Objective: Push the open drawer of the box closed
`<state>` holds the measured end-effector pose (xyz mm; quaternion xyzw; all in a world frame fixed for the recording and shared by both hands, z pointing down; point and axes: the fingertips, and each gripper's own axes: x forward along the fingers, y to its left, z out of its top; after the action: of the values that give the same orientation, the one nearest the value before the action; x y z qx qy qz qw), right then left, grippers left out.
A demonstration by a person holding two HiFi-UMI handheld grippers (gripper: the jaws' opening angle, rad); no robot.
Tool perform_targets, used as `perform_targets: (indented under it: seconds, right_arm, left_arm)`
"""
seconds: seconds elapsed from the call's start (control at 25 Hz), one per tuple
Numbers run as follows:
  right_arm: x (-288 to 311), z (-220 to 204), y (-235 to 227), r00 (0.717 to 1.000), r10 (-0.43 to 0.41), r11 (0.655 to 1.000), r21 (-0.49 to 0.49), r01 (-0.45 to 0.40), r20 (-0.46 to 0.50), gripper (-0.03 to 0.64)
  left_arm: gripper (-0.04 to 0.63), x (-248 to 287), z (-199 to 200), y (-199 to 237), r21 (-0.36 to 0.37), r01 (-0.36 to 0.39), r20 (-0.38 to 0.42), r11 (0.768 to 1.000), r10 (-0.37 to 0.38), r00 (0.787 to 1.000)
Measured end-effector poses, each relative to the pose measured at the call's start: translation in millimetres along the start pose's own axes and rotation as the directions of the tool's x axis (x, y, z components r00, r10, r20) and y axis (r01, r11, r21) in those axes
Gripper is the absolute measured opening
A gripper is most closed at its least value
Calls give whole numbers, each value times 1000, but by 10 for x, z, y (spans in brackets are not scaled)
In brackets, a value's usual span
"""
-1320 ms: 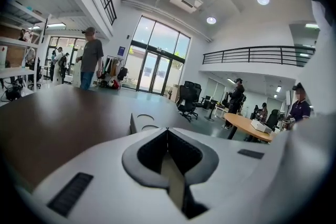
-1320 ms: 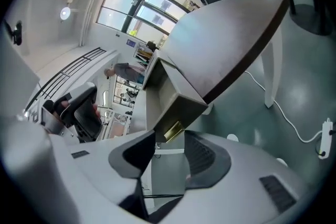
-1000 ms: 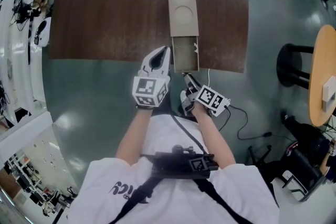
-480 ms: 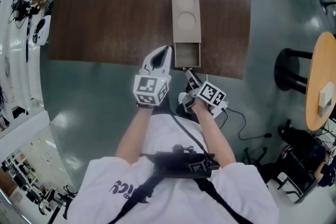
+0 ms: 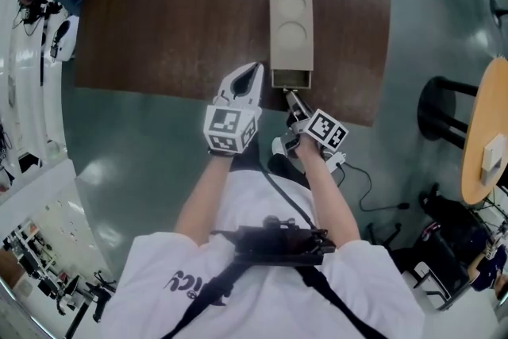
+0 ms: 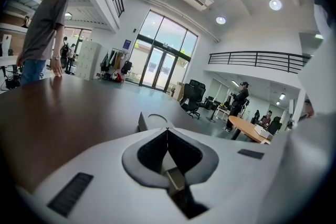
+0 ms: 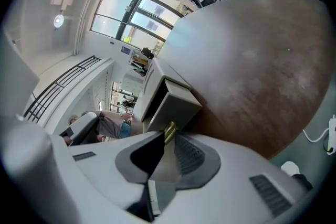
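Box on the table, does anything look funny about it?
Yes. On the box, the drawer pokes out a little at the near end instead of sitting flush. The right gripper points at its front. Nothing looks spilled.

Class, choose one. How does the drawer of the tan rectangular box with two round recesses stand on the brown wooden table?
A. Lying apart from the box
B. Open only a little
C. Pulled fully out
B: the drawer juts only slightly from the tan rectangular box, its front at the right gripper.

Matt box [image 5: 291, 20], wood-grain table [image 5: 175, 12]
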<state>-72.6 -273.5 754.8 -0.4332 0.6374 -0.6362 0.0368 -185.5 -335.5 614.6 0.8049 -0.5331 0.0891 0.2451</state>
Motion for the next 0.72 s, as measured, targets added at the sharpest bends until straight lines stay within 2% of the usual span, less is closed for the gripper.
perform_targets:
  seconds: [0.48,0.72]
  right_arm:
    - [425,343,131,999,-13,1000,4,13,33,69]
    - [370,354,112,999,-1,1000,8,1,45,69]
  left_arm:
    - [11,102,75,190,26,17,-30,1000,-17,999]
    - [11,65,155,112,57,34,-27,998,-32,999]
